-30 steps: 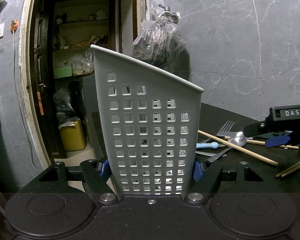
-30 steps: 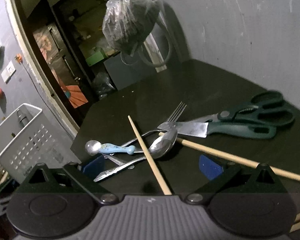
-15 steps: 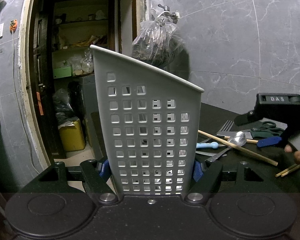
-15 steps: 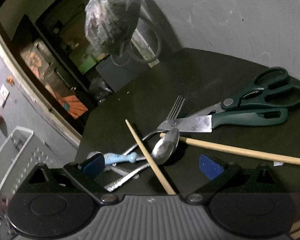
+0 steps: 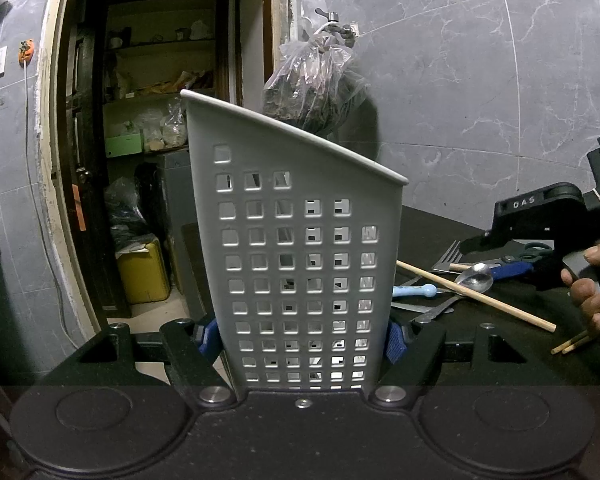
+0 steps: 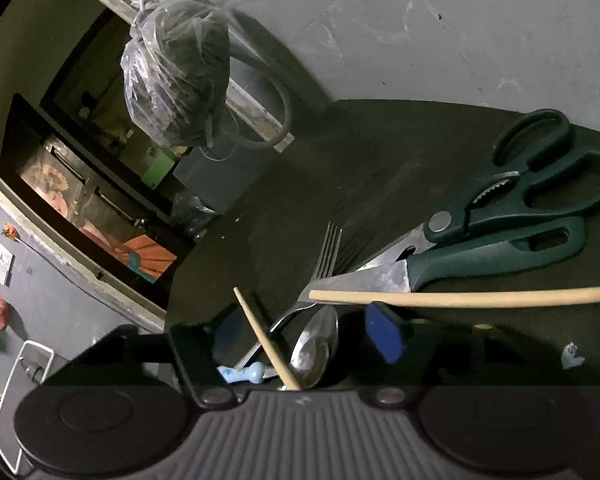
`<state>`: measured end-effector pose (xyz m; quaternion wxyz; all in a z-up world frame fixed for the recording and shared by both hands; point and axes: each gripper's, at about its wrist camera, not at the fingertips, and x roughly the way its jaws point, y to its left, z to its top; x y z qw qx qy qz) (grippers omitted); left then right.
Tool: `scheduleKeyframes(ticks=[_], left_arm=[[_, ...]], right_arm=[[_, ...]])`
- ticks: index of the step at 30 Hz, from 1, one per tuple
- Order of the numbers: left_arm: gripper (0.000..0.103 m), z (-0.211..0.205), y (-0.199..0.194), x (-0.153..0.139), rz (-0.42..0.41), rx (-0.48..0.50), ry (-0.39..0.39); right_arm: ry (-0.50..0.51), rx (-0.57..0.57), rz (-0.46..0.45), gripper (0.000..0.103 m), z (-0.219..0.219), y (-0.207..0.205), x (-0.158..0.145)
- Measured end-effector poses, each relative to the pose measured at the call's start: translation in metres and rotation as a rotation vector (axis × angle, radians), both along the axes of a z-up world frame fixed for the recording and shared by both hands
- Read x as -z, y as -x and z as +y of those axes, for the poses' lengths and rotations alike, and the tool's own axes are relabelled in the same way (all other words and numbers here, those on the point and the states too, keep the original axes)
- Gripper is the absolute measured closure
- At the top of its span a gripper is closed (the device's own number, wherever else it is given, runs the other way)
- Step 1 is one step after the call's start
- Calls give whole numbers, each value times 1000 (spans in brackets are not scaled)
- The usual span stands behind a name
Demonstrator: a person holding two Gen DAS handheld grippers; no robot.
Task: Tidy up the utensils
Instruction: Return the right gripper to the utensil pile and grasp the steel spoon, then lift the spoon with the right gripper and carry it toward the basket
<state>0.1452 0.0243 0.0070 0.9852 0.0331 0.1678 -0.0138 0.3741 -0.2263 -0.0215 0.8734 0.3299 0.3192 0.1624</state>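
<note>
On the dark bench (image 6: 340, 168) the utensils lie in a loose heap: a fork (image 6: 327, 250), a spoon (image 6: 314, 350), a small blue-handled spoon (image 6: 242, 374), a knife (image 6: 460, 266) with a green handle, scissors (image 6: 532, 184) and two long wooden chopsticks, one slanting (image 6: 266, 340) across the spoon, the other (image 6: 460, 298) lying crosswise over the knife blade.

The left tool (image 5: 302, 334) pinches the white perforated holder (image 5: 300, 240) by its lower sides and holds it upright at the bench edge, well apart from the heap.

The right tool (image 6: 304, 338) has just been closing; its blue pads (image 6: 384, 338) straddle the slanting chopstick and the spoon bowl but press on neither, so it counts as spread.

The step in hand looks like a pick from the heap. To do it well, choose one item only, probably the slanting chopstick, since it lies on top. Centre the pads on its shaft and clear of the spoon bowl, so that closing does not catch both. Lift it straight up before swinging toward the holder, or the crossed pieces may drag along. Keep the holder steady and its open top clear.
</note>
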Motion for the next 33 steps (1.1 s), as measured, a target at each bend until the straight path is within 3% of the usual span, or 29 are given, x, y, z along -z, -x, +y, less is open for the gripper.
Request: scheduleKeyframes(ticks=[5,7,9,22,33], left_arm=[[28,0,0,0,0,0,0],[28,0,0,0,0,0,0],[28,0,0,0,0,0,0],[28,0,0,0,0,0,0],[28,0,0,0,0,0,0]], right_arm=[[8,0,14,64,2,-2,3],[16,0,26,82,3,-4,6],[9,4,33,90,2,-5,9],[0,4,-25,98,-3,3,2],[186,21,-228,100,0,27,-33]])
